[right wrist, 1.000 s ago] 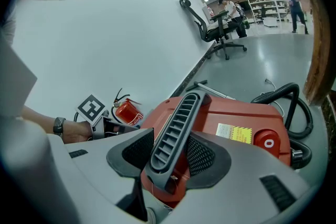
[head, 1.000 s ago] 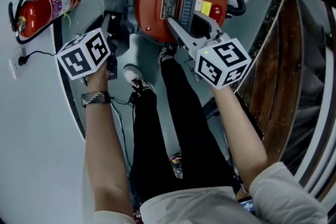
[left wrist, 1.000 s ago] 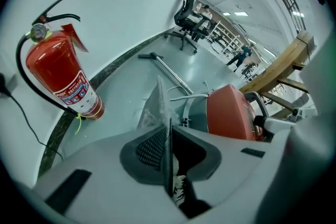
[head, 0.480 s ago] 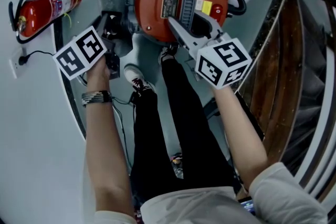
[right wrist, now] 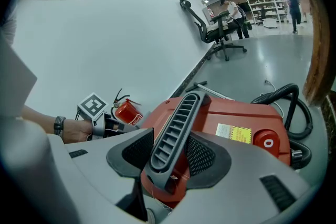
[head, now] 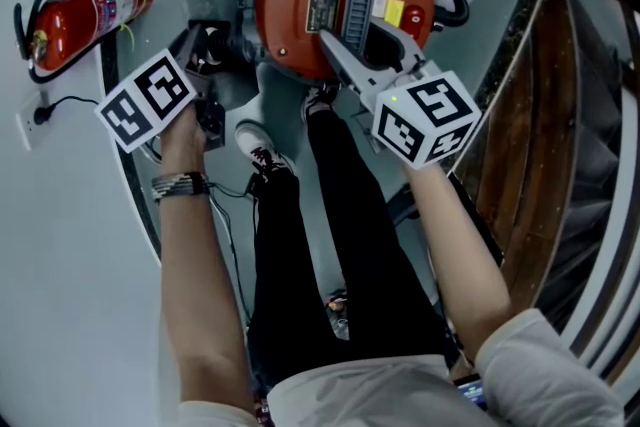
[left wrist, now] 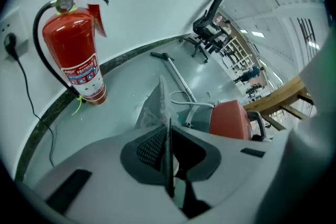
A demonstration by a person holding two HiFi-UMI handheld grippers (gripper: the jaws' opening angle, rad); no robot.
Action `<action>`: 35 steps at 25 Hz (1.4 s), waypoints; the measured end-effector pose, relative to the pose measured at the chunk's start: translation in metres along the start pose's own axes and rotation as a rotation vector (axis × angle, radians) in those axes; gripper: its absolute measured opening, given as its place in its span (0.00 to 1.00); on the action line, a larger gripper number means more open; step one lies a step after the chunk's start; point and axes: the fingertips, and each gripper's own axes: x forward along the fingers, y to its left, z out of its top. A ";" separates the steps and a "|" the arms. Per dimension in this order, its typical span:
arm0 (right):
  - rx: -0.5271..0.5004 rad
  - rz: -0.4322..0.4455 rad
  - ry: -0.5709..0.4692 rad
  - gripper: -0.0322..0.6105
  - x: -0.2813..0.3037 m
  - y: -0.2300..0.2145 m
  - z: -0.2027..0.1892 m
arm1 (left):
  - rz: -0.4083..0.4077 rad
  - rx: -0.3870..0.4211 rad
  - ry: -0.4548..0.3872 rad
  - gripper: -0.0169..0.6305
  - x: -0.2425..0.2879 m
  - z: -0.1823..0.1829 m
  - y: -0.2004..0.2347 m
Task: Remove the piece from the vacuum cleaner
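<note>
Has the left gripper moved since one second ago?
Yes. The left gripper has rolled: its marker cube now sits nearer the fire extinguisher, farther from the vacuum cleaner.

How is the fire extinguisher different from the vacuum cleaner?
The fire extinguisher is a tall, thin cylinder; the vacuum cleaner is wide and round. The fire extinguisher stands alone by the wall; the vacuum cleaner's handle is clamped in the right gripper. Both are mostly red.

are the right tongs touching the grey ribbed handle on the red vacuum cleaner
Touching. The right gripper view shows the right tongs closed on the grey ribbed plastic handle, with both dark pads pressed against its sides.
</note>
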 end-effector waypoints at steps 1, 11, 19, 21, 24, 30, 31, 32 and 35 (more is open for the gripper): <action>0.000 0.000 0.000 0.35 0.000 0.000 0.000 | 0.000 0.035 0.008 0.07 0.000 0.000 -0.001; 0.001 0.002 0.004 0.35 0.001 0.000 0.000 | -0.076 0.305 0.012 0.16 -0.018 -0.010 -0.006; -0.001 -0.009 -0.001 0.35 0.000 0.000 0.000 | -0.079 0.468 0.097 0.22 -0.032 -0.048 -0.003; -0.001 -0.010 -0.002 0.35 0.000 0.000 0.000 | -0.060 0.487 0.108 0.21 -0.030 -0.050 -0.001; -0.001 -0.011 -0.002 0.35 0.000 -0.001 0.000 | -0.023 0.548 0.133 0.18 -0.027 -0.051 0.001; -0.003 -0.010 0.000 0.35 0.000 0.000 0.001 | -0.005 0.608 0.141 0.15 -0.028 -0.050 0.001; -0.004 -0.009 0.001 0.35 0.000 0.001 0.001 | 0.003 0.633 0.137 0.14 -0.029 -0.050 0.001; -0.004 -0.008 0.002 0.35 0.000 0.001 0.001 | 0.010 0.655 0.134 0.13 -0.029 -0.050 0.001; -0.003 -0.008 -0.002 0.35 0.000 0.000 0.001 | 0.020 0.678 0.131 0.12 -0.029 -0.050 0.002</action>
